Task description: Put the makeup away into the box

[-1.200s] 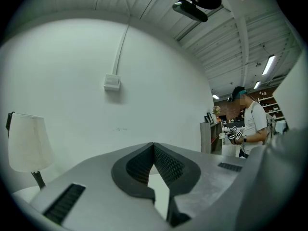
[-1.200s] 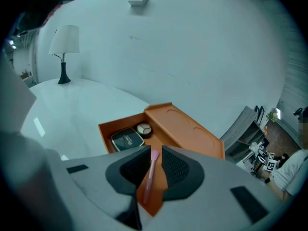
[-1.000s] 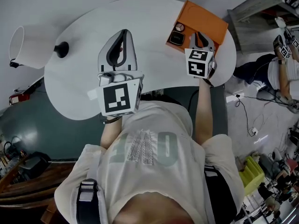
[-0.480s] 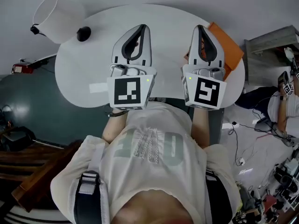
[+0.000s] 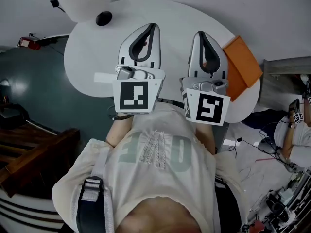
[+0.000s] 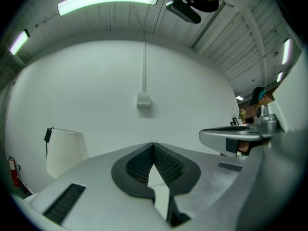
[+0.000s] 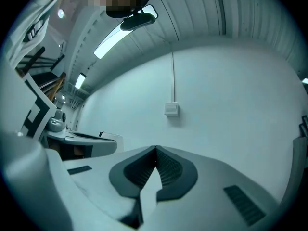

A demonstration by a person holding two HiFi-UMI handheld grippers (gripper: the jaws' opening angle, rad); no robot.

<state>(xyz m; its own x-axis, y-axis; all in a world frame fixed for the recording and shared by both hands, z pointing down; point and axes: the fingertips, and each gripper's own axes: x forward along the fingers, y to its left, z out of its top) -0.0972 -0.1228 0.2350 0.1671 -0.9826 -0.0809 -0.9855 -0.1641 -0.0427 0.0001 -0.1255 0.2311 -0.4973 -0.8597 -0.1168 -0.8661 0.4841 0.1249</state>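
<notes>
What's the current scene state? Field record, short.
left hand-held gripper: shut, empty, held above table
right hand-held gripper: shut, empty, beside the left one
box: orange, table's right edge, contents not visible
table: white, rounded
lamp: white shade, table's far-left edge

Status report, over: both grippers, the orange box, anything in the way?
Left gripper shut, empty; right gripper shut, empty; both level over the table. Orange box at table's right edge, no makeup visible. Nothing seen in the way.
</notes>
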